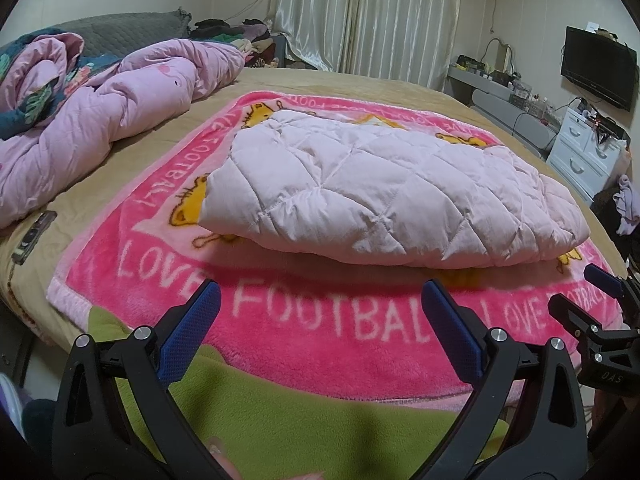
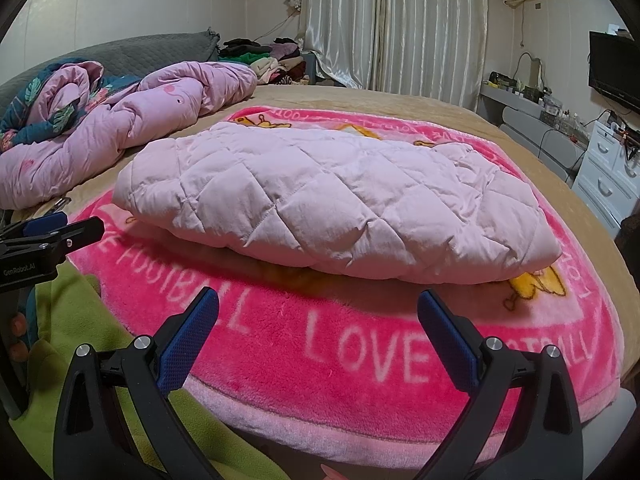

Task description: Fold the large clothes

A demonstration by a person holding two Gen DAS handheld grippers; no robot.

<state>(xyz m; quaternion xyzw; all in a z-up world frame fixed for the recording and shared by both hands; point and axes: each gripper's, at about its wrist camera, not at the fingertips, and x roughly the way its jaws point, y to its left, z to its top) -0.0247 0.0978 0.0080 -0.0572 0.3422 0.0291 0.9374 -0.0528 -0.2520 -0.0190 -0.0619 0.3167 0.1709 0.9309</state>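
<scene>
A pale pink quilted padded garment (image 1: 384, 192) lies folded into a thick bundle on a bright pink "LOVE FOOTBALL" blanket (image 1: 320, 320) on the bed. It also shows in the right wrist view (image 2: 332, 208), on the same blanket (image 2: 360, 352). My left gripper (image 1: 320, 292) is open and empty, held back from the bundle's near edge. My right gripper (image 2: 318, 300) is open and empty, also short of the bundle. The right gripper shows at the right edge of the left wrist view (image 1: 600, 304); the left gripper shows at the left edge of the right wrist view (image 2: 60, 228).
A crumpled pink duvet (image 1: 100, 120) fills the bed's far left. A dark flat phone-like object (image 1: 34, 236) lies at the left bed edge. A green fleece (image 1: 280, 420) lies under the grippers. White drawers (image 1: 588, 156), a wall TV (image 1: 598, 66) and curtains (image 1: 368, 12) lie beyond.
</scene>
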